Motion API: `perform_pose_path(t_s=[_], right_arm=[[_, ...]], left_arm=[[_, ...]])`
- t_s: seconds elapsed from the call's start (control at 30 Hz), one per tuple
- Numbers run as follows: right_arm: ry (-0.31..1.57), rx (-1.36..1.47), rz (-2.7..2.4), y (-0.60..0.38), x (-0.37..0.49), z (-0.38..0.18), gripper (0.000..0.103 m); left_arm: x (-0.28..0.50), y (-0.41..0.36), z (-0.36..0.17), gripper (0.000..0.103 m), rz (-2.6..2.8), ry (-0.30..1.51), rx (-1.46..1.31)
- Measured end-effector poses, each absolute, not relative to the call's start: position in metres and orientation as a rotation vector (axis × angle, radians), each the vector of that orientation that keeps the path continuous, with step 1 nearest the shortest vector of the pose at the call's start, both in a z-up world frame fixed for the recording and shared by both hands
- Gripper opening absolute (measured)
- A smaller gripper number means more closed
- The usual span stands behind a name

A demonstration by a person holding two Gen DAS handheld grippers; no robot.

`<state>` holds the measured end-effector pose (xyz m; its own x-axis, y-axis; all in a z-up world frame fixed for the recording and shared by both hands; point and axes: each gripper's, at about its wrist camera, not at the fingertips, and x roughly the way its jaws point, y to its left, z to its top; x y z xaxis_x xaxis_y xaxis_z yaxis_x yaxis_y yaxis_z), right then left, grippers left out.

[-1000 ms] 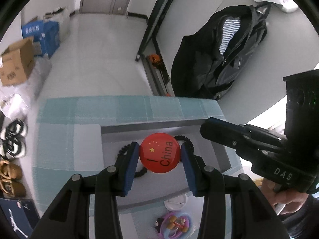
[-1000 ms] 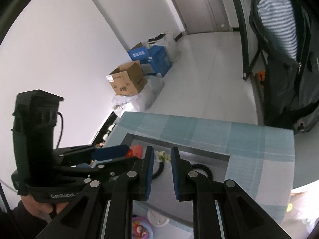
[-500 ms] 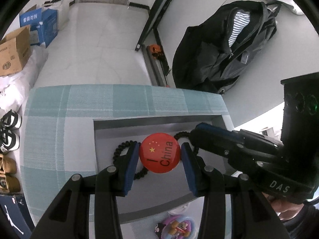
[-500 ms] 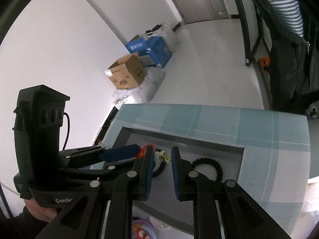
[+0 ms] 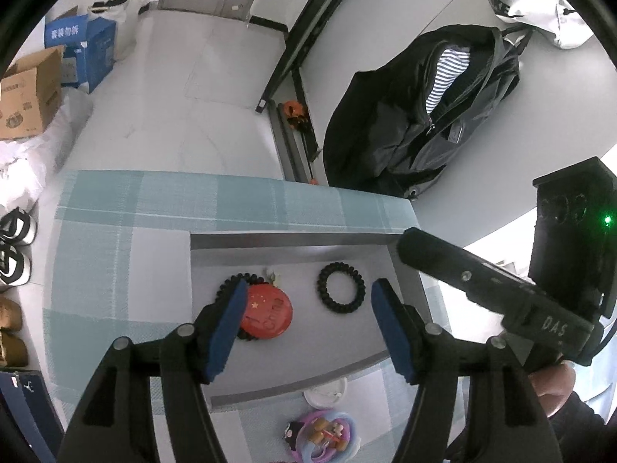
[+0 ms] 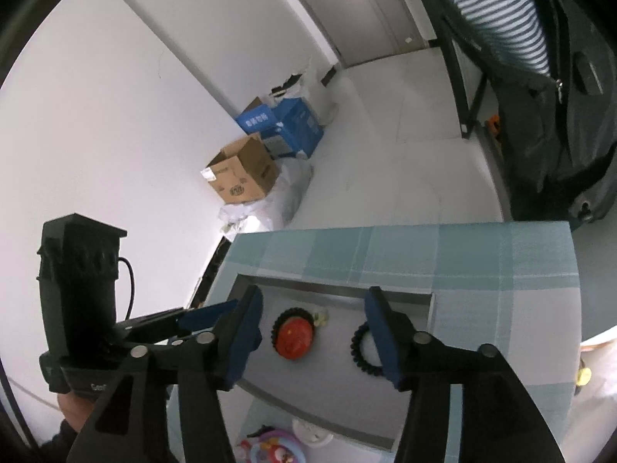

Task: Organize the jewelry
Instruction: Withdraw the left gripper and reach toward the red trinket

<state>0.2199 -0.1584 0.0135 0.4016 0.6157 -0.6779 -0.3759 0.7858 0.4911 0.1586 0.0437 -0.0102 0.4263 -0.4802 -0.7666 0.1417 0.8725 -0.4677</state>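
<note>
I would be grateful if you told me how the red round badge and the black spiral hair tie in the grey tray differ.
The red badge is a solid disc with a star and lettering; the black spiral hair tie is an open ring showing tray through its middle. The badge lies on top of a black beaded bracelet; the hair tie lies alone, apart from both. The badge is the larger. Both lie flat in the grey tray, and neither gripper holds them.

Tray [image 5: 293, 241] sat on the tablecloth [image 5: 115, 254]. In the tray: round badge [image 5: 266, 316] lying on a beaded bracelet [image 5: 227, 289], coil hair tie [image 5: 341, 287] well apart to its right. Before the tray's near rim, on the cloth, lay a small lid [image 5: 326, 393] and a toy-filled dish [image 5: 320, 436].
</note>
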Motion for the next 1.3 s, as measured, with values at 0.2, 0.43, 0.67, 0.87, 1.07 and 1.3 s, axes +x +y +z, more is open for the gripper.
perform_pose_path(t_s=[0.2, 0.43, 0.67, 0.87, 1.07, 1.3], right_arm=[[0.955, 0.297, 0.628, -0.164, 0.213, 0.019, 0.066], [0.93, 0.287, 0.597, -0.169, 0.198, 0.025, 0.083], [0.898, 0.251, 0.574, -0.173, 0.178, 0.032, 0.088], [0.864, 0.231, 0.588, -0.172, 0.155, 0.036, 0.097], [0.851, 0.208, 0.576, -0.172, 0.128, 0.032, 0.098], [0.863, 0.193, 0.572, -0.174, 0.102, 0.021, 0.1]], left_arm=[[0.148, 0.044, 0.0, 0.062, -0.351, 1.006, -0.301], [0.128, 0.053, 0.007, 0.062, -0.284, 0.933, -0.282], [0.108, 0.05, 0.004, 0.062, -0.224, 0.934, -0.237], [0.086, 0.043, 0.004, 0.062, -0.208, 0.926, -0.187], [0.061, 0.039, 0.001, 0.062, -0.144, 0.887, -0.076], [0.04, 0.043, -0.022, 0.062, -0.138, 0.955, -0.063]])
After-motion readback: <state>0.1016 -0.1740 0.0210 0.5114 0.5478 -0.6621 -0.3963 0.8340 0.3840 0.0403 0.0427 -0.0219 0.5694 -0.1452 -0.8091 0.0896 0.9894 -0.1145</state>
